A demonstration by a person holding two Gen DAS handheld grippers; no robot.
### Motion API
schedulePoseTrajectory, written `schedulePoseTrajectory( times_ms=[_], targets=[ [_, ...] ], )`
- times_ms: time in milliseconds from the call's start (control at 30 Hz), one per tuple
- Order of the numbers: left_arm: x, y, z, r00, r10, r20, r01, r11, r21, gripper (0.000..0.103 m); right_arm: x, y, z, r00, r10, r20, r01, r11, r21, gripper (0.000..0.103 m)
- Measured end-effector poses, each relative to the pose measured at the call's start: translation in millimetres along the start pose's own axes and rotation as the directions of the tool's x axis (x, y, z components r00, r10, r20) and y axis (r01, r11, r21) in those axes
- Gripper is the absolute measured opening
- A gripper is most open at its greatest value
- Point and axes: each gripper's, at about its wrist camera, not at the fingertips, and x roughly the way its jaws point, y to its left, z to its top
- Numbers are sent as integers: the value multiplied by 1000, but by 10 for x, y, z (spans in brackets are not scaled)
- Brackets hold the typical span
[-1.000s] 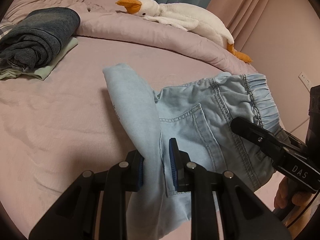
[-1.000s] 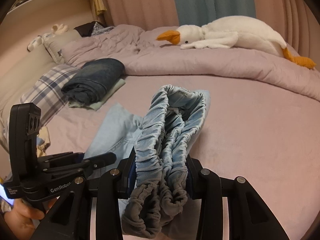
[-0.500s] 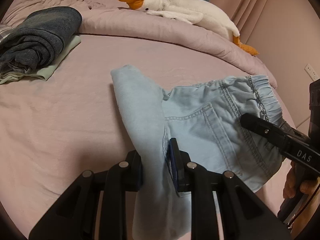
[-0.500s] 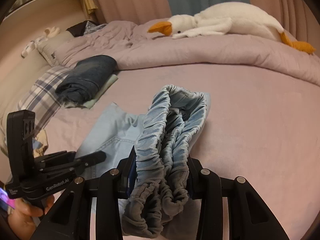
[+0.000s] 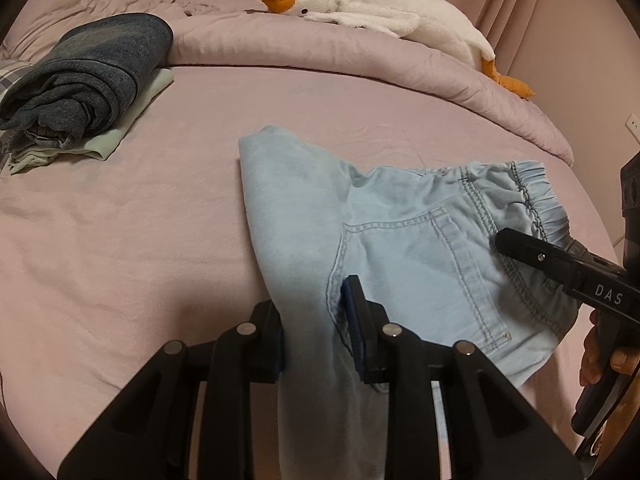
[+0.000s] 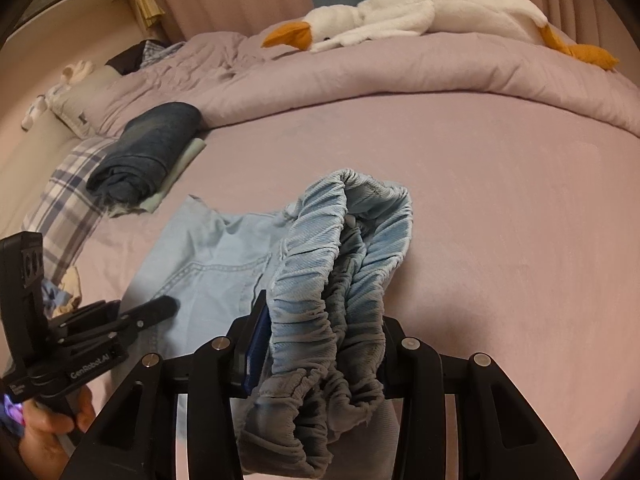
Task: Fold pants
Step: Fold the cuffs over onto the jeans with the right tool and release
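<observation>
Light blue denim pants (image 5: 400, 240) lie partly on the pink bed, back pocket up, folded lengthwise. My left gripper (image 5: 316, 320) is shut on the folded leg fabric near the crotch seam. My right gripper (image 6: 316, 336) is shut on the bunched elastic waistband (image 6: 344, 240), which stands up between its jaws. The right gripper also shows in the left wrist view (image 5: 560, 268) at the waistband end. The left gripper shows in the right wrist view (image 6: 132, 316) over the pants (image 6: 208, 252).
A stack of folded dark denim (image 5: 88, 76) on a pale green garment lies at the left. A white plush goose (image 5: 380, 4) rests on the rolled pink duvet (image 5: 320, 52) at the back. A plaid pillow (image 6: 68, 196) lies at the far left.
Both grippers have moved forward over the bed with the pants still held. The pants lie lower and flatter on the sheet than before.
</observation>
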Motion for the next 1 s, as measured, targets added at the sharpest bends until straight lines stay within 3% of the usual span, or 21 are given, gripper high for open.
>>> schedulePoseTrajectory(
  times_ms=[1000],
  targets=[
    [40, -5, -56, 995, 99, -16, -99, 995, 8, 63, 70, -175, -68, 996, -80, -33, 81, 996, 27, 69]
  ],
)
